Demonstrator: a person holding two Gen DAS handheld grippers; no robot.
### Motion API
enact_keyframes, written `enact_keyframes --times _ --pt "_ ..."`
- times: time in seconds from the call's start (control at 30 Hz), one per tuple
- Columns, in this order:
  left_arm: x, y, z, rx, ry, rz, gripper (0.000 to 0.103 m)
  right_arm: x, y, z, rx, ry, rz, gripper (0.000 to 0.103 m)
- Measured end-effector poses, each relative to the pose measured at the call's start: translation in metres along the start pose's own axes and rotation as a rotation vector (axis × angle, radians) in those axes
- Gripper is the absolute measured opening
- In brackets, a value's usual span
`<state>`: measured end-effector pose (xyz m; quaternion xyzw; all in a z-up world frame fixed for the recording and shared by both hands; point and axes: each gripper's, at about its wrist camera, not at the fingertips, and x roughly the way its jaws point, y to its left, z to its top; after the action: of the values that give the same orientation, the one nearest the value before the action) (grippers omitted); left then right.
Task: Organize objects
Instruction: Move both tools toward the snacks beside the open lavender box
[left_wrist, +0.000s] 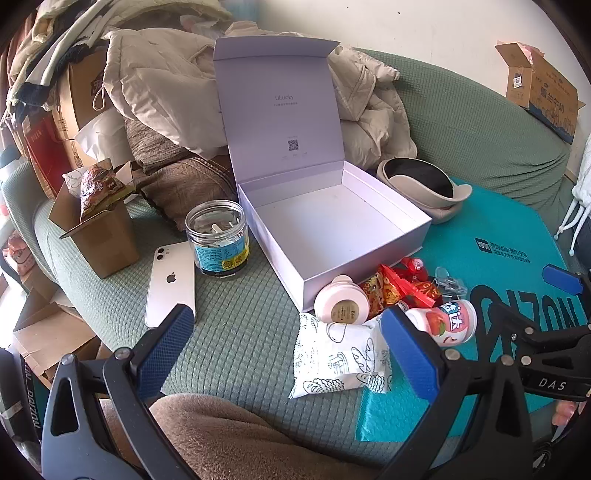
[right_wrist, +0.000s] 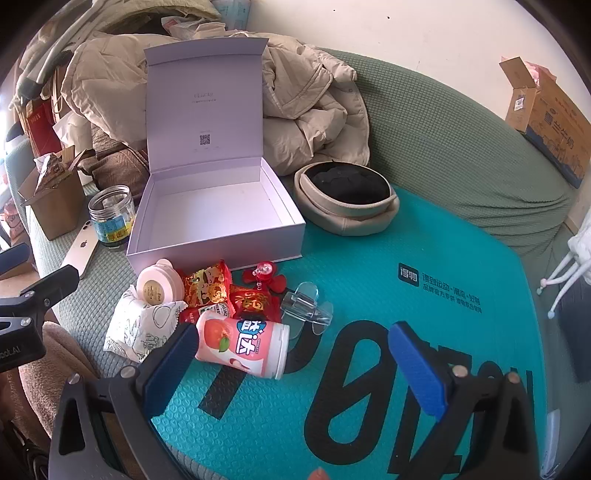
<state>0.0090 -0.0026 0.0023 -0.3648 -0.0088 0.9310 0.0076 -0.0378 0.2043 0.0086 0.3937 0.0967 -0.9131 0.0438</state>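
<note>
A white box (left_wrist: 369, 264) (right_wrist: 214, 254) stands open and empty on the green sofa seat, lid upright. In front of it lies a small heap: a pink peach bottle (left_wrist: 448, 323) (right_wrist: 240, 343) on its side, a white round jar (left_wrist: 341, 306) (right_wrist: 159, 284), a white printed packet (left_wrist: 332, 358) (right_wrist: 136, 328), red snack packets (left_wrist: 384, 291) (right_wrist: 207, 288) and a clear hair clip (left_wrist: 448, 282) (right_wrist: 306, 306). My left gripper (left_wrist: 288, 317) hovers open above the packet. My right gripper (right_wrist: 295, 332) hangs open by the bottle, holding nothing.
A glass jar (left_wrist: 218, 236), a white phone (left_wrist: 170, 284) and a brown carton (left_wrist: 99, 229) sit left of the box. A beige cap (right_wrist: 347, 199) lies on the teal mat (right_wrist: 406, 240). Jackets (right_wrist: 303, 99) pile up behind. A brown blanket (left_wrist: 221, 435) is nearest me.
</note>
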Motion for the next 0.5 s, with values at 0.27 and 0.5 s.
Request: enact_keyframes --times 0.27,0.5 --pt "-0.0054 -0.0059 0.0054 0.012 0.001 0.011 0.102 0.0003 -0.0025 -0.0006 0.011 0.009 -0.005 0.103" --pt "-0.0073 -0.0070 0.0065 0.011 0.001 0.014 0.102 0.0005 -0.0038 -0.0012 0.011 0.010 -0.007 0.103"
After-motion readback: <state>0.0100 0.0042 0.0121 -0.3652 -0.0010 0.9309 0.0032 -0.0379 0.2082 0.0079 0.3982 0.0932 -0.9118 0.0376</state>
